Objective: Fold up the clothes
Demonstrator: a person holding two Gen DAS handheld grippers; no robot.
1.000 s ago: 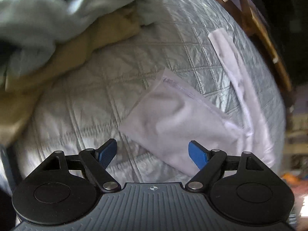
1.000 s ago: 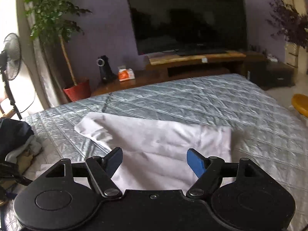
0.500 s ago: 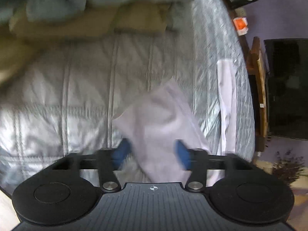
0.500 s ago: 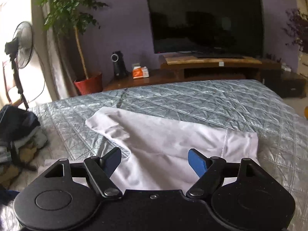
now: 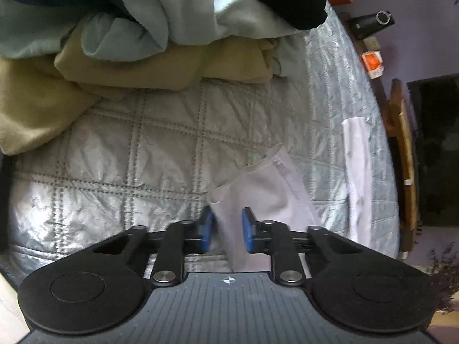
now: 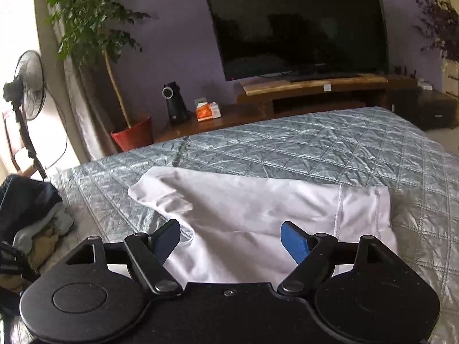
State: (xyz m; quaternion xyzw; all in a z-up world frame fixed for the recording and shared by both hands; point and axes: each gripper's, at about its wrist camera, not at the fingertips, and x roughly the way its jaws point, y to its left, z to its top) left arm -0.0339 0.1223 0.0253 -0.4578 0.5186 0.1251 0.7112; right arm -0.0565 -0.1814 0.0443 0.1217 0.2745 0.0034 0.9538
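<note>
- Bedroom with purple wall, dark flat television (image 6: 298, 23) on a low wooden stand, leafy potted plant (image 6: 94, 23) and standing fan (image 6: 27, 86) at the side.
- Wide bed under a silver-grey quilted bedspread (image 6: 330, 146) serving as the work surface.
- Pale lilac-white knit shirt (image 6: 252, 212) spread flat on the bedspread, body smooth, one sleeve (image 6: 157, 195) reaching toward the far left, hem just below the right gripper (image 6: 231, 239).
- Right gripper hovering low over the near edge of the shirt, blue-padded fingers (image 6: 294, 240) spread wide, nothing between them, no cloth touched as far as visible.
- Left gripper (image 5: 226, 233) pointing steeply down at the other end of the same shirt; fingers (image 5: 207, 229) just drawn together and now pinching a bunched fold of sleeve or corner cloth, its stitched edge (image 5: 284, 172) standing up just beyond the pads.
- Heap of unfolded clothes (image 5: 137, 48) beyond the left gripper: light blue-grey fleece over tan cloth, dark garment on top; seen from the right view as a pile at the bed's left edge.
- Judged progress: early. Shirt laid out, no fold visibly made; one corner gripped, the right side not yet gripped.
- Left to do, by this reading: right-hand grasp, the folds of this shirt, then the whole heap.
</note>
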